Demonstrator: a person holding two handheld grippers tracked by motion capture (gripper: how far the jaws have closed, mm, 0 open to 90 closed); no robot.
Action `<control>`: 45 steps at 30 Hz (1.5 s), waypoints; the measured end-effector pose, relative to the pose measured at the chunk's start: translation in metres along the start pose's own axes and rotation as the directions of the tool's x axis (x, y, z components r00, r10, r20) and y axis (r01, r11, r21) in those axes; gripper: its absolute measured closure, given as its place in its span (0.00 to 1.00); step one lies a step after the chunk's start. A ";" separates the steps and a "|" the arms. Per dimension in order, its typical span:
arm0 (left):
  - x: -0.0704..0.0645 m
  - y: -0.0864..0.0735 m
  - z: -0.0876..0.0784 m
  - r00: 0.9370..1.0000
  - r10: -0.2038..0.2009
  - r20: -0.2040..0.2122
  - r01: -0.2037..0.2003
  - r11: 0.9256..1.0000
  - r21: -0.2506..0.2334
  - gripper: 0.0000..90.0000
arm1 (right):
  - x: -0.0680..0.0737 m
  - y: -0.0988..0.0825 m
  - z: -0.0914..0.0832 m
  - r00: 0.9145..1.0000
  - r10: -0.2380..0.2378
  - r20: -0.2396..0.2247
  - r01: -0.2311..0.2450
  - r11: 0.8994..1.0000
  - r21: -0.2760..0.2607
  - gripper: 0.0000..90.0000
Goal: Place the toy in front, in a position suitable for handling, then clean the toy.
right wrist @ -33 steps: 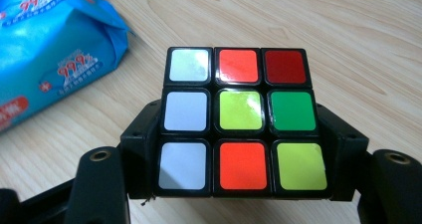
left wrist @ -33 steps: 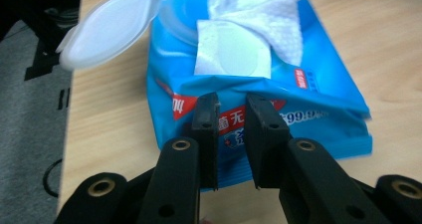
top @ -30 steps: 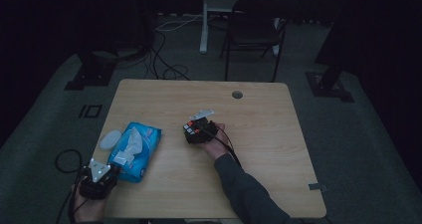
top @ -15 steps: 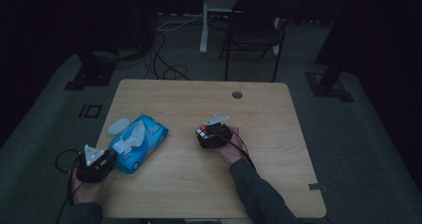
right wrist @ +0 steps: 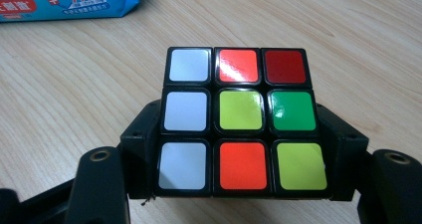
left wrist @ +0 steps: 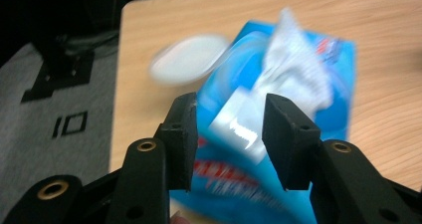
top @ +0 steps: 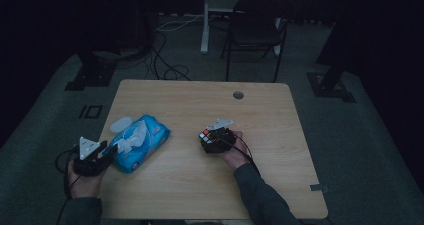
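The left gripper sits at the table's near left edge, carried by the left hand, whose forearm enters from the bottom of the high view. Its jaws point toward the wet-wipe pack and have just been opening. In the left gripper view they stand apart, with the pack behind the gap and no pad pressing on it. A white wipe stands up out of the pack's opening, and the pack's white flip lid lies open toward the table edge.

The right gripper rests near the middle of the table, held by the right hand with the sleeve running back to the bottom edge. Its jaws are clamped on the two sides of a Rubik's cube. The cube's upper face shows white, red, yellow, green and orange tiles.

The surface is a light wooden table with a round cable hole near its far edge. The room is dark. A grey carpeted floor surrounds the table, a black chair stands beyond it, and cables lie on the floor at far left.
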State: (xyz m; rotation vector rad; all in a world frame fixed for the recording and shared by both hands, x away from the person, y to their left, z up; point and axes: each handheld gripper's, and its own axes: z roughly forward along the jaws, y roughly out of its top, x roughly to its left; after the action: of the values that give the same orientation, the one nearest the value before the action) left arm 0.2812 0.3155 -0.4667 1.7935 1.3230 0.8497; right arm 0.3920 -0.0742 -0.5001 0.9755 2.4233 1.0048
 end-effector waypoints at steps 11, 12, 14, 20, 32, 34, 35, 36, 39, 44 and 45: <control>-0.037 0.027 0.042 0.992 0.095 0.081 -0.099 0.994 0.045 0.57 | 0.002 -0.003 -0.001 1.000 -0.015 0.006 0.015 1.000 0.002 0.37; -0.040 0.028 0.045 0.991 0.104 0.087 -0.108 0.993 0.047 0.56 | 0.002 -0.003 -0.002 1.000 -0.014 0.006 0.014 1.000 0.001 0.37; -0.048 0.031 0.054 0.985 0.133 0.106 -0.139 0.989 0.057 0.56 | 0.002 -0.004 -0.002 1.000 -0.007 0.008 0.007 1.000 0.000 0.37; -0.059 0.031 0.074 0.981 0.171 0.093 -0.180 0.978 0.103 0.56 | 0.001 -0.006 -0.004 1.000 -0.004 0.007 0.004 1.000 -0.002 0.37; -0.045 0.031 0.079 0.991 0.126 0.036 -0.130 0.980 0.153 0.93 | 0.004 -0.009 -0.005 1.000 -0.020 0.000 0.020 1.000 0.002 0.37; -0.043 0.031 0.078 0.992 0.119 0.036 -0.123 0.980 0.153 0.99 | 0.004 -0.010 -0.004 1.000 -0.021 0.000 0.021 1.000 0.003 0.37; -0.043 0.031 0.078 0.992 0.118 0.040 -0.123 0.981 0.152 0.99 | 0.004 -0.010 -0.004 1.000 -0.024 0.001 0.024 1.000 0.002 0.37; -0.043 0.031 0.078 0.992 0.123 0.041 -0.128 0.980 0.152 1.00 | 0.004 -0.011 -0.004 1.000 -0.023 0.000 0.023 1.000 0.001 0.37; -0.044 0.034 0.075 0.992 0.110 0.068 -0.118 0.984 0.134 1.00 | 0.004 -0.011 -0.004 1.000 -0.021 0.000 0.021 1.000 0.000 0.37; -0.057 0.043 0.065 0.981 0.112 0.157 -0.124 0.990 0.069 1.00 | 0.004 -0.013 -0.005 1.000 -0.017 0.000 0.017 1.000 -0.005 0.37; -0.059 0.045 0.063 0.977 0.103 0.186 -0.115 0.992 0.053 1.00 | 0.004 -0.013 -0.006 1.000 -0.016 0.000 0.016 1.000 -0.006 0.37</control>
State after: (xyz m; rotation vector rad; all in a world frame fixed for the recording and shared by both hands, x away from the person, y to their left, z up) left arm 0.3412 0.2383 -0.4654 1.9587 1.1542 0.6885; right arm 0.3799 -0.0807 -0.5058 0.9527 2.4231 1.0065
